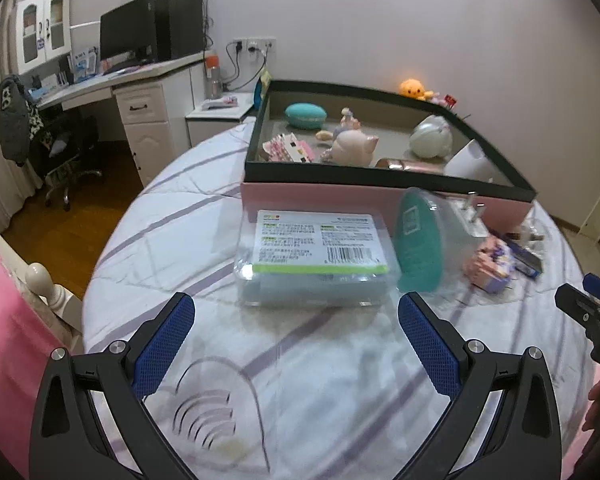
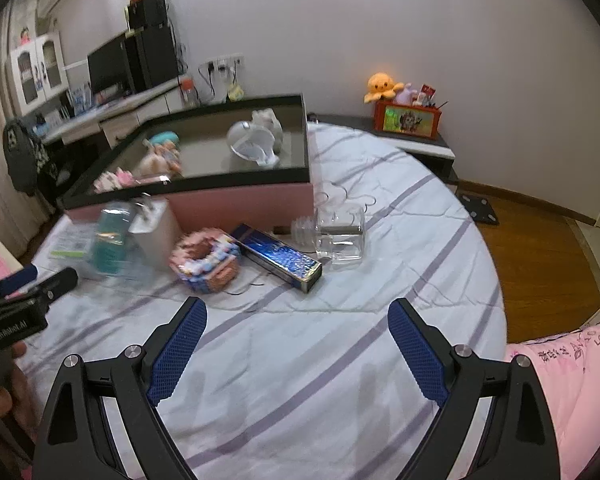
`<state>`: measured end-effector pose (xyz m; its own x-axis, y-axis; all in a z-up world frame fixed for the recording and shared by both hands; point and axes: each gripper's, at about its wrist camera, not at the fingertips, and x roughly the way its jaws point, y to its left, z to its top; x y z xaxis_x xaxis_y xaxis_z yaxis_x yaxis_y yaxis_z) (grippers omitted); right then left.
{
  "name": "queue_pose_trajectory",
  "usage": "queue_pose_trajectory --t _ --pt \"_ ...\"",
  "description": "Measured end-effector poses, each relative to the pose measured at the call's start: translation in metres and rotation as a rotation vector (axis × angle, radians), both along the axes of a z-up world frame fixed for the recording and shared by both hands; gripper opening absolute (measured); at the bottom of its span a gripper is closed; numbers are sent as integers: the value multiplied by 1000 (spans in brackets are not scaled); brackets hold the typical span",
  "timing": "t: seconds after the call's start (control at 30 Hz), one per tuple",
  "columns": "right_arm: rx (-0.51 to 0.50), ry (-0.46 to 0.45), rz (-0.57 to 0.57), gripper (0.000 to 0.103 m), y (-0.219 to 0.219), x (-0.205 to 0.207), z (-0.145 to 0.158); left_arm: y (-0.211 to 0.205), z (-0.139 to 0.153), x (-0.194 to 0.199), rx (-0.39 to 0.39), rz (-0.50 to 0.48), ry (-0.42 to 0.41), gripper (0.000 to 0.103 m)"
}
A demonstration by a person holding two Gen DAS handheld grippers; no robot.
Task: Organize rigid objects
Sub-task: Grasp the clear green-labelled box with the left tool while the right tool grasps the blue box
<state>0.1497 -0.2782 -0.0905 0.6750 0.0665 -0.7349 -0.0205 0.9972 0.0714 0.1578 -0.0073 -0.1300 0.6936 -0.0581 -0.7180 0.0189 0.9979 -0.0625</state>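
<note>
monitor [image 1: 126, 36] on desk [image 1: 100, 80], office chair [image 1: 66, 152] beside.

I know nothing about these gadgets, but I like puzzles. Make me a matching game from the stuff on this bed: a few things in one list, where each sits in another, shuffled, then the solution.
Things:
1. Pig figurine
2. Clear labelled case
3. Long blue box
4. Orange plush

Places:
A. On the bedsheet, just ahead of the open left hand-held gripper
B. On top of a red box on the side table by the wall
C. Inside the big black-rimmed box
D. On the bedsheet between the pink block toy and the clear glass bottle

Pairs: 1-C, 2-A, 3-D, 4-B
</note>
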Motion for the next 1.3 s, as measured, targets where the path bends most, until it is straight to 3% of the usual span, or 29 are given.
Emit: queue_pose_trajectory --t 0.27,0.5,0.63,0.7,0.83,1.3 --pt "-48 103 10 93 -6 35 -31 -12 -4 28 12 -19 39 103" --pt "-48 114 56 93 -1 53 -31 -12 -11 49 -8 5 86 101" --pt "-60 113 92 88 4 55 -30 -10 -10 45 -36 -18 76 97" --pt "-49 105 100 75 0 48 -28 -6 -7 40 -49 -24 60 97" --pt "-17 100 152 59 -7 36 -25 0 -5 35 -58 -7 46 97" --pt "32 99 219 53 -2 53 -27 -6 -11 45 -40 -20 79 97"
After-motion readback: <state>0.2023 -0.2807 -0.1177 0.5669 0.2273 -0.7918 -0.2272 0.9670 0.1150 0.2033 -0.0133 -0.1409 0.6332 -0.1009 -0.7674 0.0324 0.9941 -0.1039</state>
